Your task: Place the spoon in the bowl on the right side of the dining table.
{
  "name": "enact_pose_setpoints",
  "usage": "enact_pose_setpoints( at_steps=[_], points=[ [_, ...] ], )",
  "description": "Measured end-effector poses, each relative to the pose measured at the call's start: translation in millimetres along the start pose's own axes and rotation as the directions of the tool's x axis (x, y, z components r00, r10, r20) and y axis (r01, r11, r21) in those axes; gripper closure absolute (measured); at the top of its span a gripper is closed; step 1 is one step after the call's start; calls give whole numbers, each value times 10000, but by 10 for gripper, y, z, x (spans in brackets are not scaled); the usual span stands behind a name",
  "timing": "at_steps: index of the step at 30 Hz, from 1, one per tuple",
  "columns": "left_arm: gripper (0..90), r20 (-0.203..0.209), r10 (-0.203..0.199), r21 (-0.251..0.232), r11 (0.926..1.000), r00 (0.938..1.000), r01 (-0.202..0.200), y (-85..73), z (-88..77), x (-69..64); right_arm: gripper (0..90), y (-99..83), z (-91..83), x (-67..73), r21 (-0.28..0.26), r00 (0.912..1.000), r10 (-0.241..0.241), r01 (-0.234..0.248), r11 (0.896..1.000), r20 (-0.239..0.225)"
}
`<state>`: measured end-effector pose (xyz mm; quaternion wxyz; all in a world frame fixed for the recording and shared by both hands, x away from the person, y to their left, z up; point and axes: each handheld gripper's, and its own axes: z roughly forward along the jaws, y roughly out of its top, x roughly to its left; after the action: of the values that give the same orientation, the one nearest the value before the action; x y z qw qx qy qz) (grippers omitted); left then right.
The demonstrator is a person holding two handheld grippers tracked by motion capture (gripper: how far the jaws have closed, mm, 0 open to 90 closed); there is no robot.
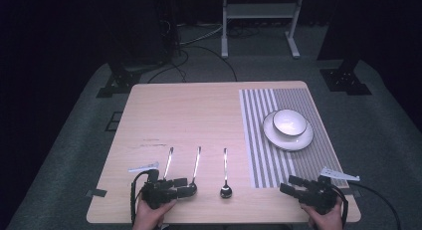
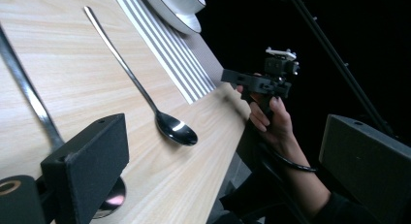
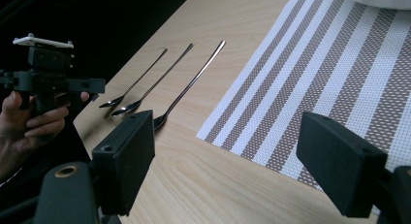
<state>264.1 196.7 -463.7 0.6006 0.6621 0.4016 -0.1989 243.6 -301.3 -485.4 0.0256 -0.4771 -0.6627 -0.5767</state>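
High view: left gripper (image 1: pixel 185 184) at the near table edge, jaws apart w/ nothing held, tips just beside the bowl of the middle spoon (image 1: pixel 195 169); left spoon (image 1: pixel 168 163) runs away just behind the gripper, right spoon (image 1: pixel 225 173) lies near, on its open side. Right gripper (image 1: pixel 287 185) spread wide & empty at the near corner of the striped placemat (image 1: pixel 263 140), well apart from the spoons. Table (image 1: pixel 189 115): pale wood-grain top; dark carpet & a white frame beyond. Left gripper view: two blocky matte-black jaws stand apart, nothing between; middle spoon's polished bowl (image 2: pixel 111 202) lies just past the nearer jaw, right spoon (image 2: pixel 175 129) ahead of it. Right gripper view: jaws wide, empty; three slim steel spoons lie ahead & to one side, mat's woven grey-white stripes directly ahead, rim of the white plate (image 3: pixel 383 0) at the far end.
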Motion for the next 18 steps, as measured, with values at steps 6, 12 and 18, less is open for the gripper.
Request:
enact_pose_setpoints(
  at_steps=[6,12,18],
  points=[
    [24,165,5,219,9998,9999,-9,4,94,-45,203,25,22,-13,138,10000,1,-1,9999,-28],
    [24,435,-40,720,9974,9990,9,-9,292,-94,204,83,20,-26,165,10000,20,-19,9999,-36],
    [24,684,-95,1123,9937,9976,18,-43,458,-129,204,112,51,-49,276,10000,83,-82,9996,-27]
  ],
)
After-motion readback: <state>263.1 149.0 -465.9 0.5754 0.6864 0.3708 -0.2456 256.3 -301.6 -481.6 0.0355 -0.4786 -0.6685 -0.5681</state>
